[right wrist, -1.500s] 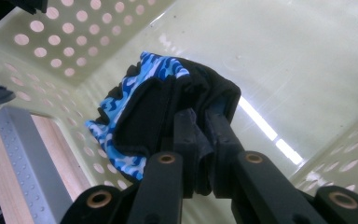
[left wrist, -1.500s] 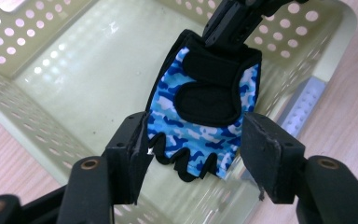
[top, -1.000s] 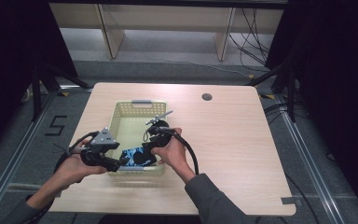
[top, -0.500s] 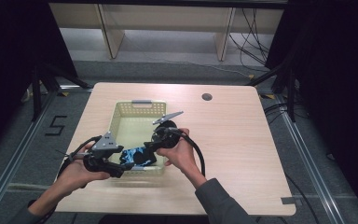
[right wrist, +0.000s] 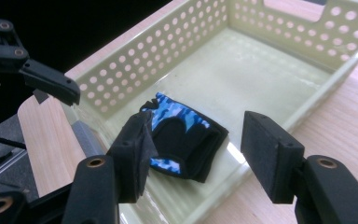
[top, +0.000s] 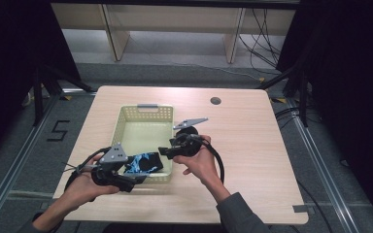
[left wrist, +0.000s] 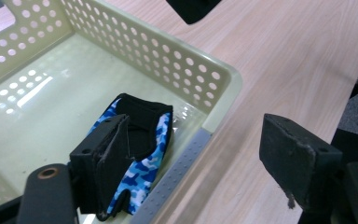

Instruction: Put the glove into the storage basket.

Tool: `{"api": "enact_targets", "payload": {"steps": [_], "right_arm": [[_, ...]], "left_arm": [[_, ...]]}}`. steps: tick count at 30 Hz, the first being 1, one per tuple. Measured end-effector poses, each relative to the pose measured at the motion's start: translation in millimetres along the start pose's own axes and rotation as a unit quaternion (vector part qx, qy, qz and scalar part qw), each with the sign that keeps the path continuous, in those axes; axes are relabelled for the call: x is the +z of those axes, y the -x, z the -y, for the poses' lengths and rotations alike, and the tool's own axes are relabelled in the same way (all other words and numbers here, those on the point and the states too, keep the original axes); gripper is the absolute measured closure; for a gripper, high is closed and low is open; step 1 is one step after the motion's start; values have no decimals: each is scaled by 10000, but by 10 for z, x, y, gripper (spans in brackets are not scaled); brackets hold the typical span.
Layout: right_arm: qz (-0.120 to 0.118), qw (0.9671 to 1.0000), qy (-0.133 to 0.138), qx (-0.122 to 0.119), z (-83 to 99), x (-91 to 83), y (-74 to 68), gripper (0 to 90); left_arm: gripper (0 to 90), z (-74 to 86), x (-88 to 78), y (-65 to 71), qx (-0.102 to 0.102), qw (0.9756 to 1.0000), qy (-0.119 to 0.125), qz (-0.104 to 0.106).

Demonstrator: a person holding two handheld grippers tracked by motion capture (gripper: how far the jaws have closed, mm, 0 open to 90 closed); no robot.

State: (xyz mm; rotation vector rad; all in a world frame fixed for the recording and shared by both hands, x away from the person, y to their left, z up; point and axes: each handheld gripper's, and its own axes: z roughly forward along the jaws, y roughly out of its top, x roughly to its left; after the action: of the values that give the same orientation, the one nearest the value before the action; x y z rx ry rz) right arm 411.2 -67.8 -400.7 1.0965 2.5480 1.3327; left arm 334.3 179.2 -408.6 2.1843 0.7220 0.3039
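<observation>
Folded black glove (top: 143, 163) with blue camouflage, in basket (top: 145, 112), both claws spread, just opening

The basket (top: 143, 112) walls fence the glove (top: 143, 162) on all sides; open from above.

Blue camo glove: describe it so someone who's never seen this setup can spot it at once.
Start at the wooden table, then the pale yellow perforated basket near its middle. The glove lies folded flat on the basket floor, in the corner nearest the person. It is the one item inside, black with a blue-and-white camouflage pattern.
</observation>
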Motion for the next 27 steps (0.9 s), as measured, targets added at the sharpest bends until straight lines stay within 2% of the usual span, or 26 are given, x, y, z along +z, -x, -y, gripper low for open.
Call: {"api": "enact_targets", "payload": {"steps": [3,6,7,10,11,12,16,17,18,20,22,23,24,25,26,27], "right_arm": [[41,10000,55,-69,19,-45,26,437],[28,9999,114,33,54,-133,43,433],[82,9999,127,-58,66,-152,60,432],[10,9999,151,27,104,-197,70,429],[-12,9999,155,39,114,-209,72,428],[-17,9998,163,74,133,-227,75,428],[-31,9997,209,111,195,-261,86,425],[-20,9997,229,94,207,-263,87,425],[3,9997,240,88,221,-275,81,425],[-39,9996,248,115,238,-286,70,423],[42,9997,248,33,249,-308,60,419],[26,9996,267,-18,255,-314,58,417],[3,9997,247,50,262,-326,46,416],[-50,9996,282,19,268,-322,49,413],[-66,9995,302,7,277,-329,38,407],[-46,9994,328,-47,282,-335,44,404]], "left_arm": [[235,3,6,21,-10,10000,22,16],[235,15,16,40,-121,9999,84,84],[235,17,16,43,-79,9999,82,83],[234,26,20,71,-105,9998,119,70],[235,32,30,93,-188,9997,173,50],[235,34,25,95,-136,9998,112,77],[236,38,38,125,-10,9998,138,118],[236,39,50,145,-106,9997,174,113],[236,34,46,142,-27,9998,161,142],[235,37,58,166,-61,9997,194,148],[234,44,67,187,-67,9996,205,163],[233,48,74,203,-99,9995,241,176],[233,52,75,208,-72,9996,223,176],[232,60,86,234,-139,9993,283,182],[231,61,78,226,-7,9996,211,196],[231,68,88,246,-48,9995,257,163]]}}
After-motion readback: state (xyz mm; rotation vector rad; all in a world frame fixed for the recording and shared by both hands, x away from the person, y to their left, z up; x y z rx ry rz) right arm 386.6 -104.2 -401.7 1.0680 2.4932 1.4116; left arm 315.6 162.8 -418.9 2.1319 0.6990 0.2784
